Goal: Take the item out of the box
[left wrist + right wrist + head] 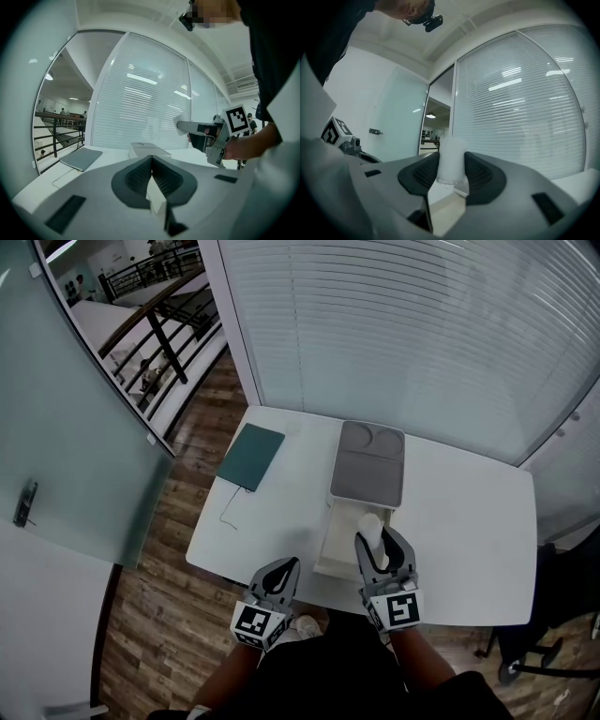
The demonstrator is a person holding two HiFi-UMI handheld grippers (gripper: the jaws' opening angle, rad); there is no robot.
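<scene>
One grasp to watch: right gripper (375, 542) clamped on white, soft-looking, roll-shaped item (451, 158), held over open white box (330, 542), grey lid (368, 463) at its far end, all on white worktop (469, 540). Idle left gripper (152, 164) clenched shut, empty, near worktop's front edge. Risks, as judged: squashy body slipping from grip and dropping back inside; low swing clipping box wall, dragging unheld box.
</scene>
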